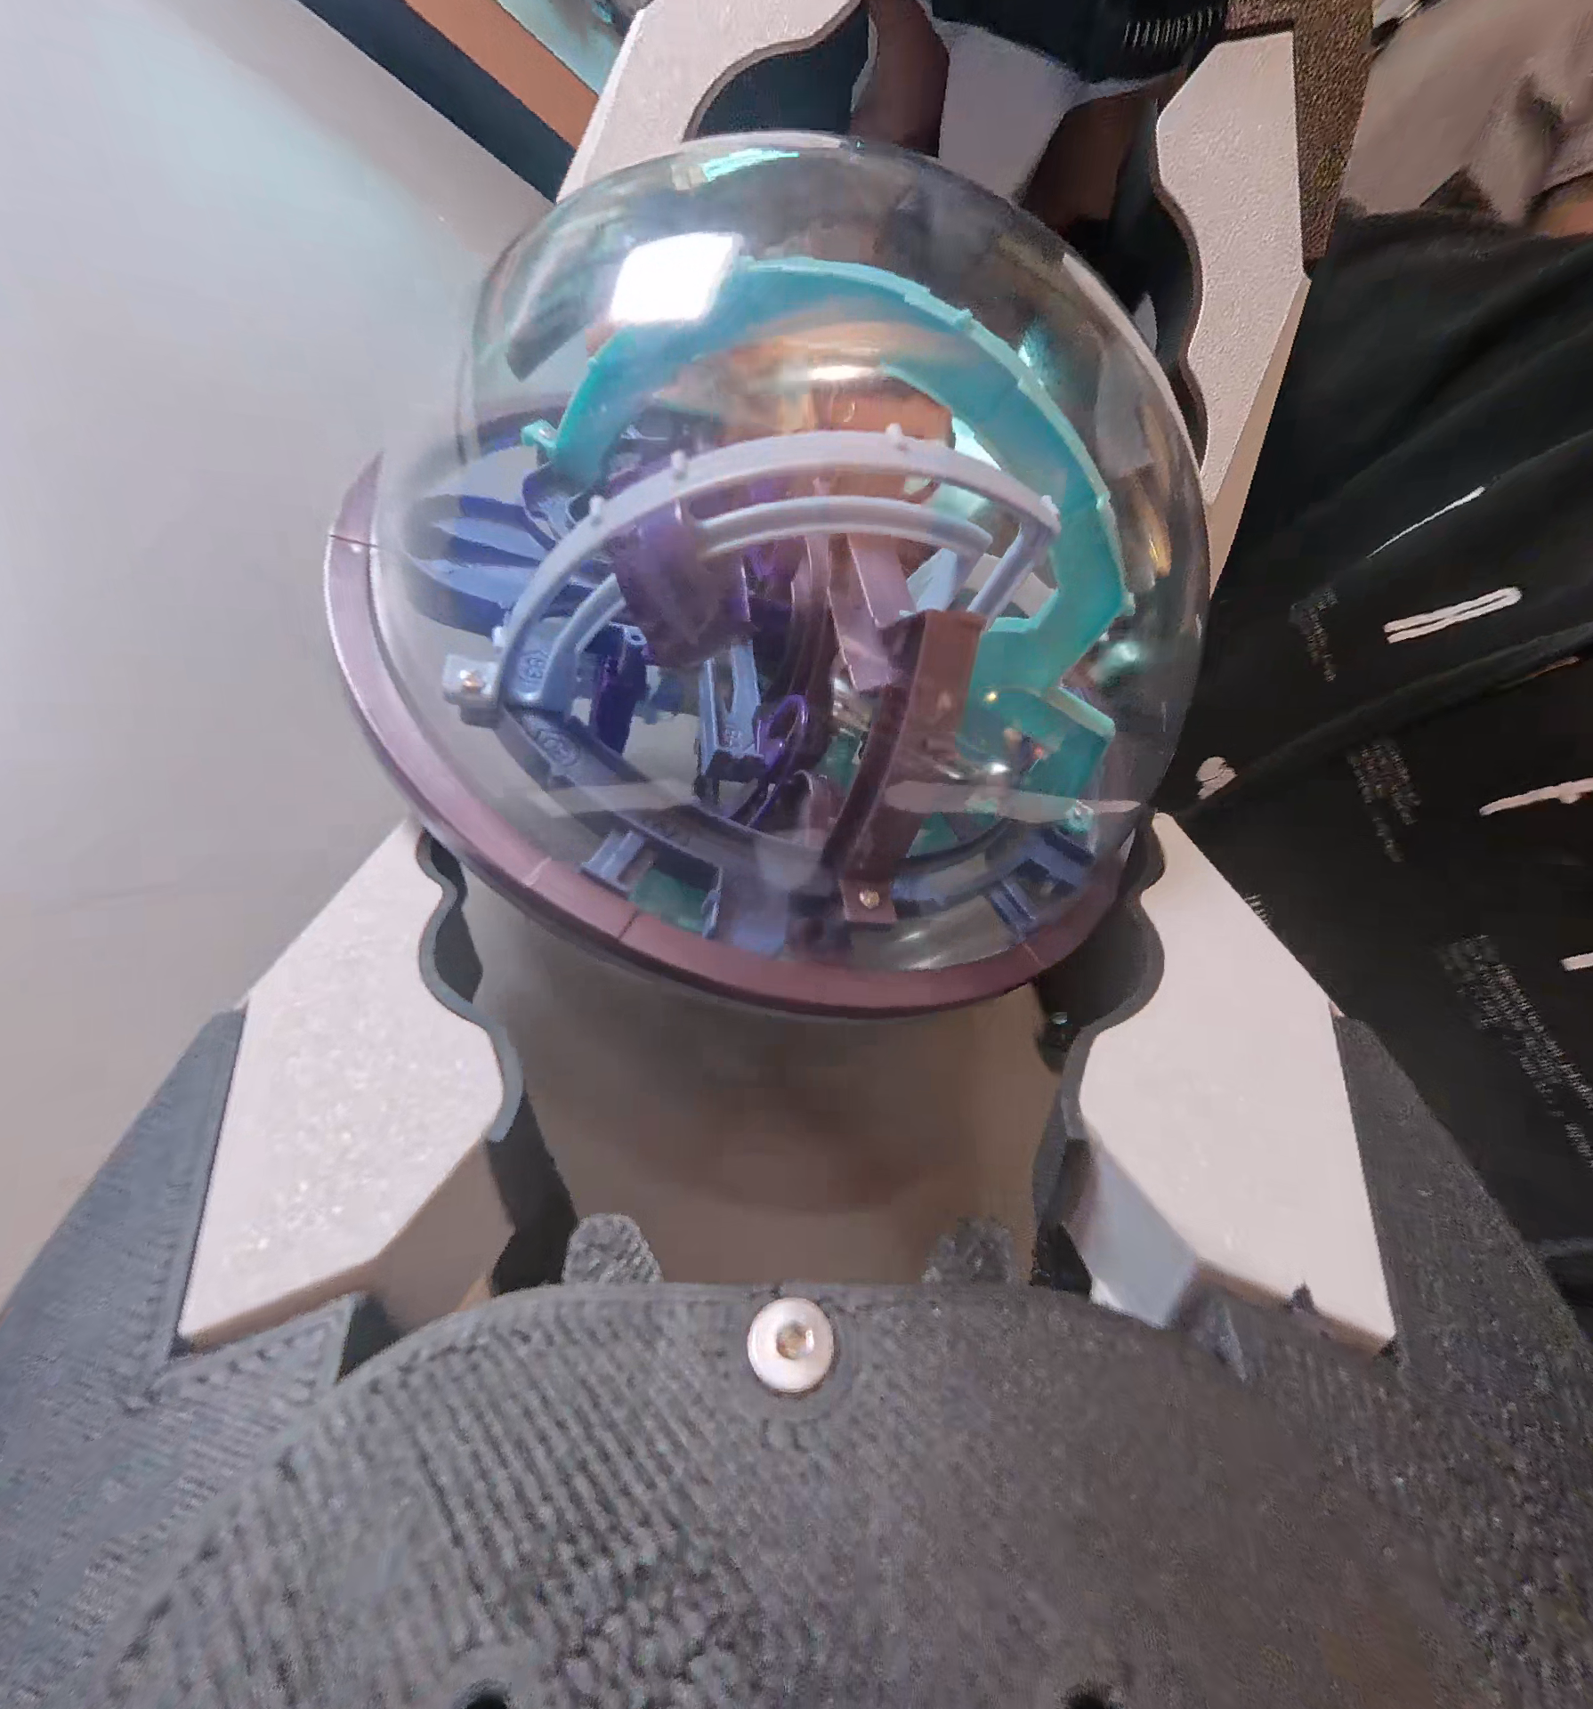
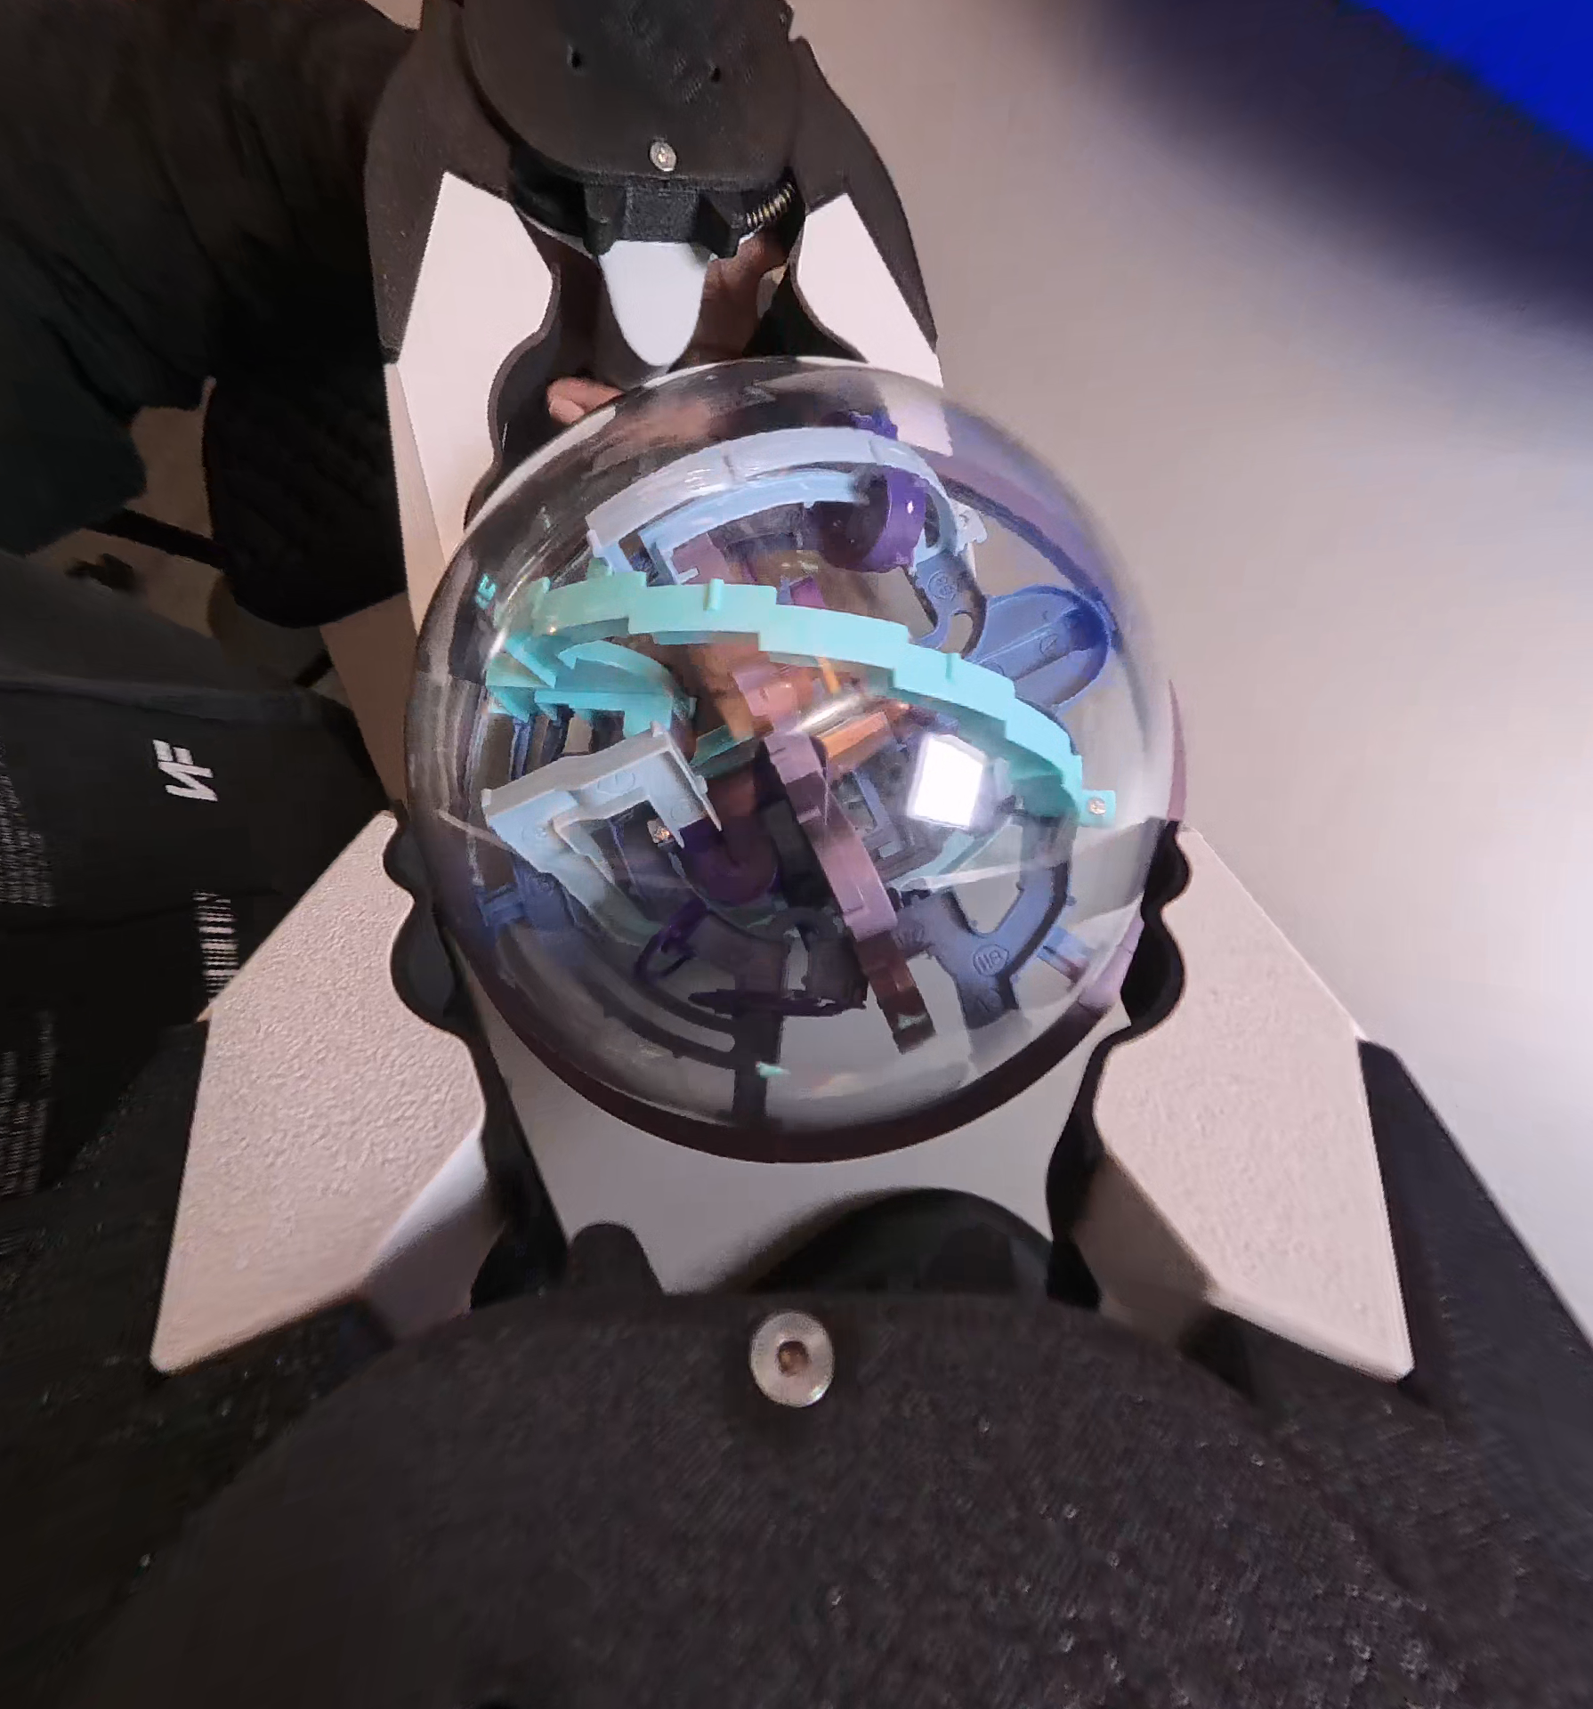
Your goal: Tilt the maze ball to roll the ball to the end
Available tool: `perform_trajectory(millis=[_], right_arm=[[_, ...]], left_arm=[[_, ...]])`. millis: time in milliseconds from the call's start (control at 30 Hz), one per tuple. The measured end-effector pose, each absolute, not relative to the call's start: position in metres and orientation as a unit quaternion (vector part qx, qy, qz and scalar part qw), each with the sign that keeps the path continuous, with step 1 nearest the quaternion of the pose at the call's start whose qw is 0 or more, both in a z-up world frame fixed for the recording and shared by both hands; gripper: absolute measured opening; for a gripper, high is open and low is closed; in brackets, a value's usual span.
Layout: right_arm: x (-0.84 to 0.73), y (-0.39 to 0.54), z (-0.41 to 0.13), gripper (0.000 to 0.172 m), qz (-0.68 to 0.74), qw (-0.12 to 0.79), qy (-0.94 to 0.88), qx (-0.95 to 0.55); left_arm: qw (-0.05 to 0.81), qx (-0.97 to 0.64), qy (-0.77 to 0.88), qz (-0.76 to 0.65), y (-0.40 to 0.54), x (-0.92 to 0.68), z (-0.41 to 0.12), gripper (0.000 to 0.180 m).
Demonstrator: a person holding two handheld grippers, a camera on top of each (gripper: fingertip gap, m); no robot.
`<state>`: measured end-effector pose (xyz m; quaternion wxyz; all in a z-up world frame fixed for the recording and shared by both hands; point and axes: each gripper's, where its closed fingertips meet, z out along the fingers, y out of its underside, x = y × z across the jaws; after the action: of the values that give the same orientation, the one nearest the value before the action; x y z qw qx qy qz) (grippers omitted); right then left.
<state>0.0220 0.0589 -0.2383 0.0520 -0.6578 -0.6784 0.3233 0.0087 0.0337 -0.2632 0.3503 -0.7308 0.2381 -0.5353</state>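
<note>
The clear maze ball [image 1: 774, 573], a transparent sphere with a dark purple equatorial band [image 1: 515, 879] and teal, grey, blue and purple tracks inside, is held in the air between both grippers, which face each other across it. The left gripper [image 1: 779, 888] is spread wide around the sphere, and its two white fingers [image 1: 349, 1017] with dark wavy pads are pressed against the lower flanks of the sphere. From the opposite side the right gripper [image 2: 788, 888] is likewise spread wide, its pads [image 2: 418, 925] set against the sphere's two sides. In the right wrist view the left gripper's body [image 2: 654, 120] is seen just beyond the sphere, with fingertips of a hand [image 2: 575, 398] touching the sphere's far edge. A teal stepped track [image 2: 774, 638] is seen arching across the upper half of the sphere. The small rolling ball cannot be made out. Black printed clothing [image 1: 1422, 647] is seen beside the sphere, and a pale wall [image 2: 1329, 647] behind it
</note>
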Motion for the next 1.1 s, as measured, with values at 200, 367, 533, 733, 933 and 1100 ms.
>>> perform_trajectory(millis=[200,367,533,733,933,1100], right_arm=[[0.018,0.065,-0.24,0.147,0.412,0.065,-0.635,-0.65],[0.025,0.065,-0.246,0.147,0.502,0.123,-0.606,-0.605],[0.034,0.064,-0.256,0.146,0.523,0.172,-0.617,-0.563],[0.041,0.065,-0.274,0.145,0.475,0.212,-0.661,-0.541],[0.061,0.071,-0.257,0.142,0.456,0.255,-0.687,-0.505],[0.065,0.072,-0.242,0.141,0.457,0.28,-0.693,-0.483]], left_arm=[[0.365,-0.73,0.185,-0.547,0.045,-0.004,-0.252,0.134],[0.419,-0.702,0.185,-0.545,0.048,-0.012,-0.231,0.139],[0.449,-0.718,0.282,-0.451,0.041,-0.002,-0.246,0.147],[0.455,-0.749,0.326,-0.354,0.054,0.013,-0.258,0.15],[0.449,-0.756,0.361,-0.312,0.051,0.014,-0.258,0.144],[0.453,-0.75,0.412,-0.251,0.05,0.024,-0.252,0.142]])
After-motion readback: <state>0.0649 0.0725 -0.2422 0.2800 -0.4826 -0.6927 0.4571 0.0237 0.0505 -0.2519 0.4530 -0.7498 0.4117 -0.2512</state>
